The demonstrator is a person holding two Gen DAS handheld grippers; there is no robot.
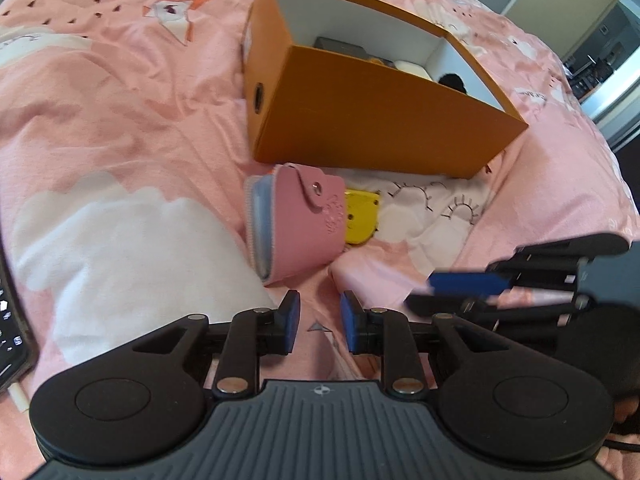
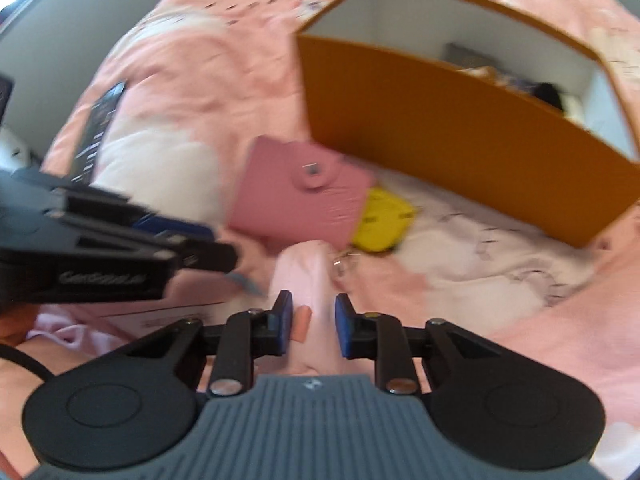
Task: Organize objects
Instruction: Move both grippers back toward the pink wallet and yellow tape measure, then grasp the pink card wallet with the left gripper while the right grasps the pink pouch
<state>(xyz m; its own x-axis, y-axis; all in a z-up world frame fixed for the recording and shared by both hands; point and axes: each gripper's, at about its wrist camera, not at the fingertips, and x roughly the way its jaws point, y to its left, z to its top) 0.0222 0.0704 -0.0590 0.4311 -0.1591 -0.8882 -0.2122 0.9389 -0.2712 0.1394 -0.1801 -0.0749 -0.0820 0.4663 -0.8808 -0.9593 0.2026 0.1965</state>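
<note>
The pink snap-button card wallet point(image 1: 294, 220) lies on the pink bedsheet point(image 1: 120, 120), a small yellow object point(image 1: 360, 216) just right, near the orange cardboard box point(image 1: 376, 116). Left gripper point(image 1: 319, 320) and right gripper point(image 2: 311, 322) are both spread, holding nothing.

You see an orange box point(image 1: 372, 120), white inside, a pink wallet point(image 1: 298, 220), a yellow item point(image 1: 360, 216) at its three o'clock, pink cloud-print bedding point(image 1: 120, 140).

The orange box point(image 1: 372, 120) wall hides most of its contents; right-wrist view is motion-blurred.
</note>
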